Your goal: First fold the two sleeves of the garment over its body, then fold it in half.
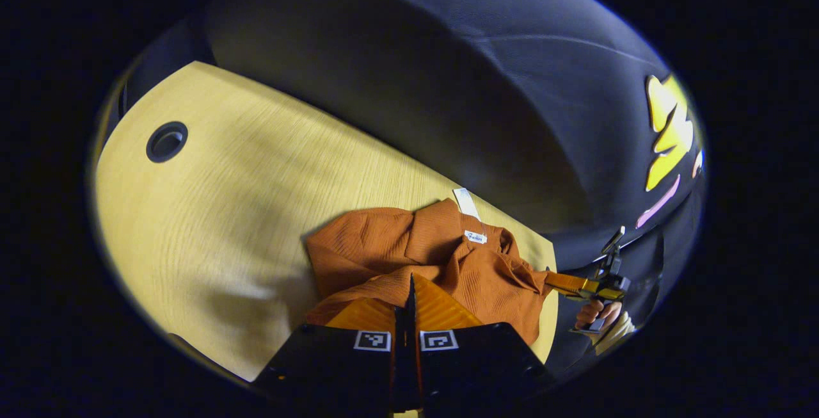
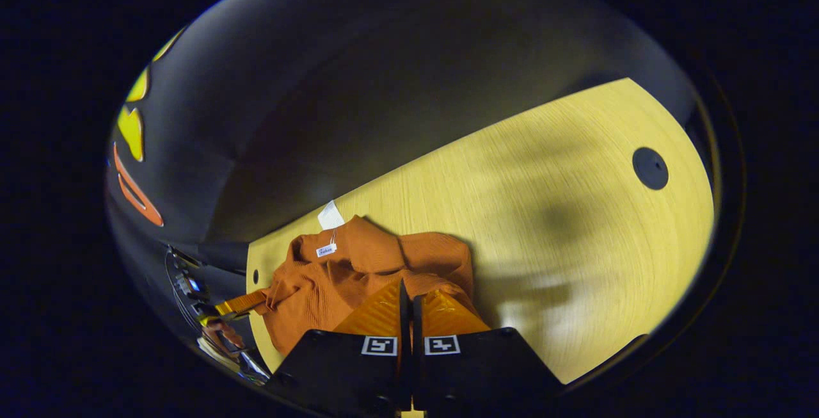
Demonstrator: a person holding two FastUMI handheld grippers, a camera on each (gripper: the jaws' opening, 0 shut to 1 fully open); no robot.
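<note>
The rust-orange ribbed garment (image 1: 441,258) lay bunched on the pale wood-grain counter (image 1: 243,213), close to the counter's edge nearest the black cloth wall. A white hang tag (image 1: 466,201) stuck out from its neckline toward that wall, and a small white sewn label (image 1: 475,237) showed just below it.

In the left gripper view, the left gripper (image 1: 411,303) reached over the near part of the garment with its jaws drawn together, only a thin dark slit between them; a fold of the orange fabric sat right at the tips, so the jaws appeared clamped on the cloth. Farther off at the right of that view, the right gripper (image 1: 563,282) pinched the garment's edge at the counter's rim, held by a hand (image 1: 598,312) with a light cuff.

In the right gripper view, the right gripper (image 2: 407,306) likewise had its jaws closed together on the garment (image 2: 358,264), fabric gathered at the tips. The left gripper (image 2: 246,303) showed at the far left of that view, gripping the cloth's other edge, with a hand (image 2: 224,331) below it. The hang tag (image 2: 331,215) lay on the counter (image 2: 544,200) beside the collar. A round dark cable grommet (image 2: 650,168) was set in the counter well apart from the garment, and the same sort of grommet (image 1: 167,141) showed in the left gripper view
</note>
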